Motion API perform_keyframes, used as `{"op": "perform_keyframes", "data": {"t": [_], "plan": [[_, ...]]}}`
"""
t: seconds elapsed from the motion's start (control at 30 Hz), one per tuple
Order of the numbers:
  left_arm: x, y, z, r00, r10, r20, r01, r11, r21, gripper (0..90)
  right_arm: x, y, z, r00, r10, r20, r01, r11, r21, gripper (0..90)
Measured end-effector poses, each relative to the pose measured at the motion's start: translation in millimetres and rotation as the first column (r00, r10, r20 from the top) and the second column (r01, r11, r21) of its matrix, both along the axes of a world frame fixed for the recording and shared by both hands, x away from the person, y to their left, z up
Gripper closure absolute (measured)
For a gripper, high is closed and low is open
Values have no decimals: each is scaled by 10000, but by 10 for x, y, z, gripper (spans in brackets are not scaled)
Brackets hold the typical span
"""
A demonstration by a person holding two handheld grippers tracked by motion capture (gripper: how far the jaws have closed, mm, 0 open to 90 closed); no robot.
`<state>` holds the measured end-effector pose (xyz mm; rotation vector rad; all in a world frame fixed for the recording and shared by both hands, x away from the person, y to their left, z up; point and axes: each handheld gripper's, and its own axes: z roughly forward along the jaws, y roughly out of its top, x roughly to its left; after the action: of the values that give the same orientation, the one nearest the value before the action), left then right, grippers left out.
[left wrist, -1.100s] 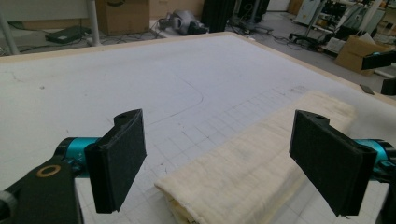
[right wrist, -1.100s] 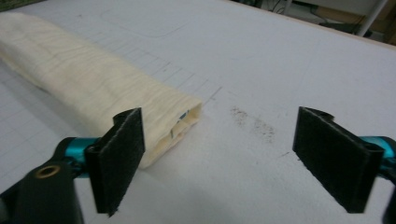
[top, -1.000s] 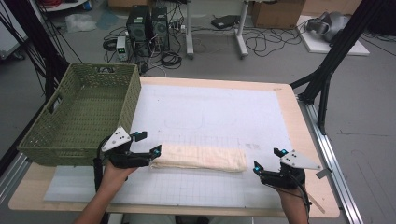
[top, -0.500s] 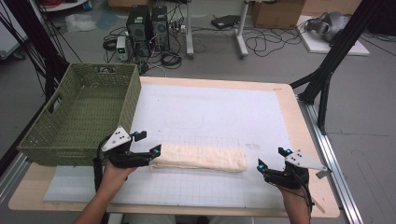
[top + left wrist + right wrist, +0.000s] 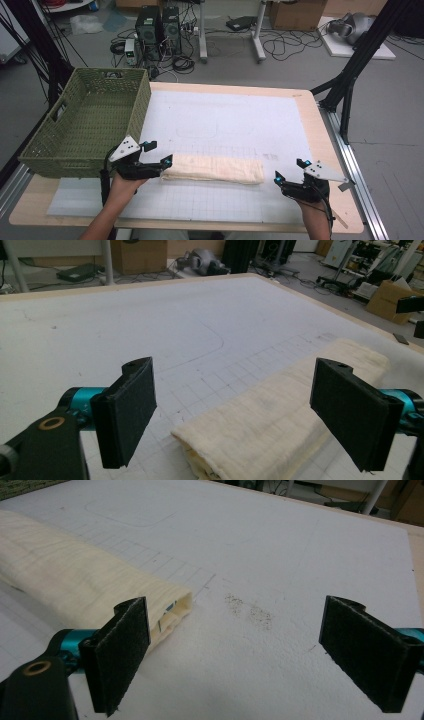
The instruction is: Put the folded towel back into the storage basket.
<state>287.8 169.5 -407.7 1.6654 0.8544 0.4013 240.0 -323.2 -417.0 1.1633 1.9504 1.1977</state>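
A cream folded towel (image 5: 214,168) lies lengthwise on the white gridded mat (image 5: 225,125) near the table's front edge. At the towel's left end sits my left gripper (image 5: 159,163), jaws wide apart, with the towel's end (image 5: 260,425) lying low between and ahead of them, untouched by the pads. My right gripper (image 5: 289,172) rests just right of the towel's other end, open. In the right gripper view the towel's folded end (image 5: 170,612) lies beside the left pad (image 5: 122,652), and bare mat lies between the jaws.
A green woven basket (image 5: 87,122) stands at the table's left, close behind my left hand. The table's wooden edge (image 5: 330,145) runs along the right. Black frame legs (image 5: 350,75), computer boxes and cables are on the floor beyond.
My right gripper has shifted slightly right and away from the towel's end. The left gripper and the towel have stayed put.
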Motion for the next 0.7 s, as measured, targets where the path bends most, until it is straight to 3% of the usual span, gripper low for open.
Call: {"op": "perform_keyframes", "data": {"t": [0.33, 0.7], "plan": [[26, -80, -60, 9981, -10, -616, 39, 9989, 466, 191, -15, -12, -21, 9999, 87, -56, -87, 10000, -19, 122], [76, -85, -188, 9857, 291, -1661, -113, 9942, 1072, 283, -8, 9, -44, 9996, 168, -242, -171, 9998, -136, 122]]}}
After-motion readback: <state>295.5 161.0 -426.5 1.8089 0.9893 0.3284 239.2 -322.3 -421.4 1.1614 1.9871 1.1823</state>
